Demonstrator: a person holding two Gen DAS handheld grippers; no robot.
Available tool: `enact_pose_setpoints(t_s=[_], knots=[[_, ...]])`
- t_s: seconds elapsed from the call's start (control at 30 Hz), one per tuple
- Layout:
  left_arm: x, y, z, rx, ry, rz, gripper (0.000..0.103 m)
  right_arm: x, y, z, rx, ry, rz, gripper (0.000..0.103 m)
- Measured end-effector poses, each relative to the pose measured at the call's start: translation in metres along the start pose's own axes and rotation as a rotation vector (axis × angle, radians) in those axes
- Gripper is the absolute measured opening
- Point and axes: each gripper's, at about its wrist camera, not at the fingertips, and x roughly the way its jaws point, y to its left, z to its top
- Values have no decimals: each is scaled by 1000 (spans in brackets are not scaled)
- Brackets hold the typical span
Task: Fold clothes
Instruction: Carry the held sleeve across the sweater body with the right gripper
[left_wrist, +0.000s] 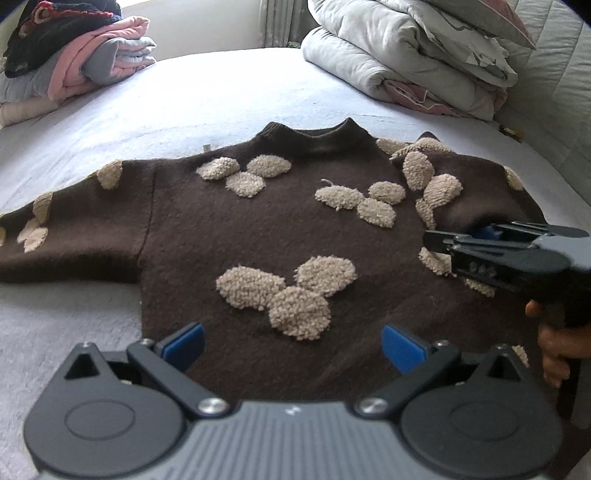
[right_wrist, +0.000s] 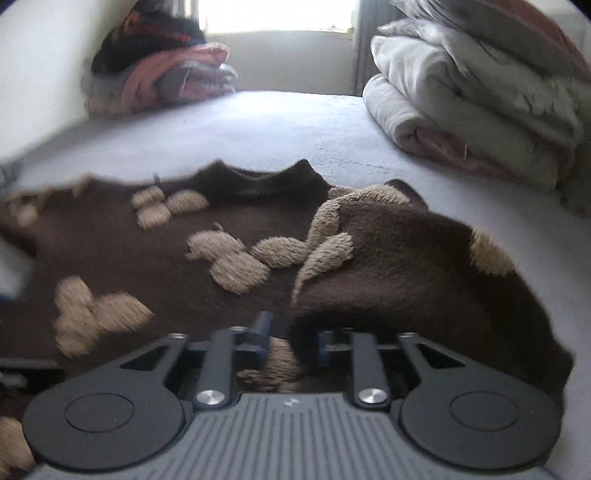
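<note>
A dark brown sweater (left_wrist: 192, 236) with fluffy beige patches lies flat on the bed, collar (left_wrist: 314, 136) pointing away. Its left sleeve (left_wrist: 66, 229) stretches out sideways. The other sleeve (right_wrist: 399, 266) is folded in over the body. My left gripper (left_wrist: 293, 345) hovers open over the lower hem with nothing between its blue pads (left_wrist: 184, 343). My right gripper (right_wrist: 291, 339) is at the folded sleeve's end, jaws parted, with the sleeve's edge lying between the pads and not pinched. Seen from the left wrist, the right gripper (left_wrist: 439, 245) comes in from the right edge.
A pile of folded clothes (left_wrist: 85, 55) sits at the bed's back left. A rolled white duvet (left_wrist: 406, 55) fills the back right. The pale sheet (left_wrist: 221, 96) surrounds the sweater. A person's hand (left_wrist: 554, 350) holds the right gripper's handle.
</note>
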Motion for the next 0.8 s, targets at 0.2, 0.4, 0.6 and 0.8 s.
enact_pose_setpoints(t_s=[0.2,0.4,0.6,0.8], knots=[[-7,3,3,-17,-16,-15,103,-22,-28,8,249,24,51,53],[-14,7,-2,-36,-30,-11,103,-41,-59,-7,493,4,65,55],[-16,12,-2,-52,-33,-2,103,-46,-88,-19,669,-30,31,56],[-19,11,1,-61,-57,-5,103,-40,-108,-27,793,-88,3,55]])
